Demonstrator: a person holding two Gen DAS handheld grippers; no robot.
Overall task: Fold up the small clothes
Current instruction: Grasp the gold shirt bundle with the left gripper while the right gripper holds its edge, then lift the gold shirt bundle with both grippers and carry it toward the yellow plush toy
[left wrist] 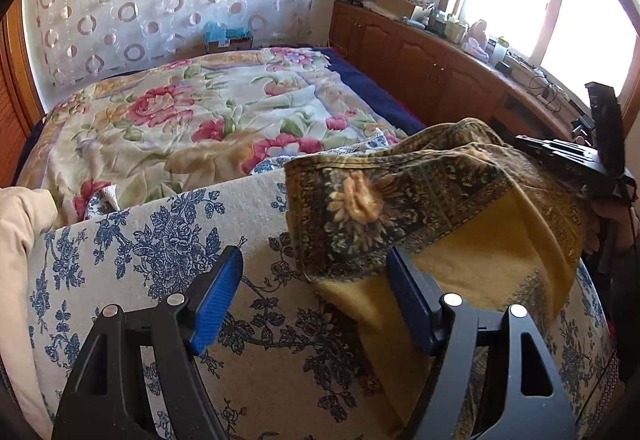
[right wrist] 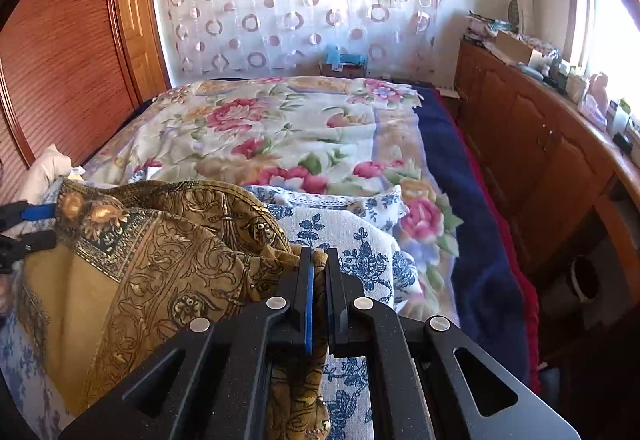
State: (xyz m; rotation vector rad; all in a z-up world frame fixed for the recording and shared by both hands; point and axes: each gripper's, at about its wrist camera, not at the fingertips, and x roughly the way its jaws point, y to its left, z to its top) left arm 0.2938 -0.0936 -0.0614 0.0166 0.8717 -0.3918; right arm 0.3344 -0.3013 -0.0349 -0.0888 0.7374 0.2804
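A small mustard-yellow garment with a dark ornate floral border [left wrist: 400, 199] lies partly folded on a white cloth with blue flowers [left wrist: 160, 240]. My left gripper [left wrist: 316, 284] stands open just above the blue-flowered cloth, its right blue pad [left wrist: 408, 300] touching the garment's near edge, nothing pinched. In the right wrist view my right gripper [right wrist: 319, 260] is shut on a bunched edge of the same garment [right wrist: 180, 240], whose fabric runs between the pads and hangs below. The left gripper's blue fingertip [right wrist: 38, 212] shows at the far left edge there.
Beyond the blue-flowered cloth [right wrist: 360, 240] spreads a bed with a pink-flowered quilt [left wrist: 200, 111] and a navy blanket [right wrist: 472, 240]. A wooden cabinet [left wrist: 420, 55] with clutter on top runs along the right below a bright window. A cream fabric pile [left wrist: 20, 224] sits at left.
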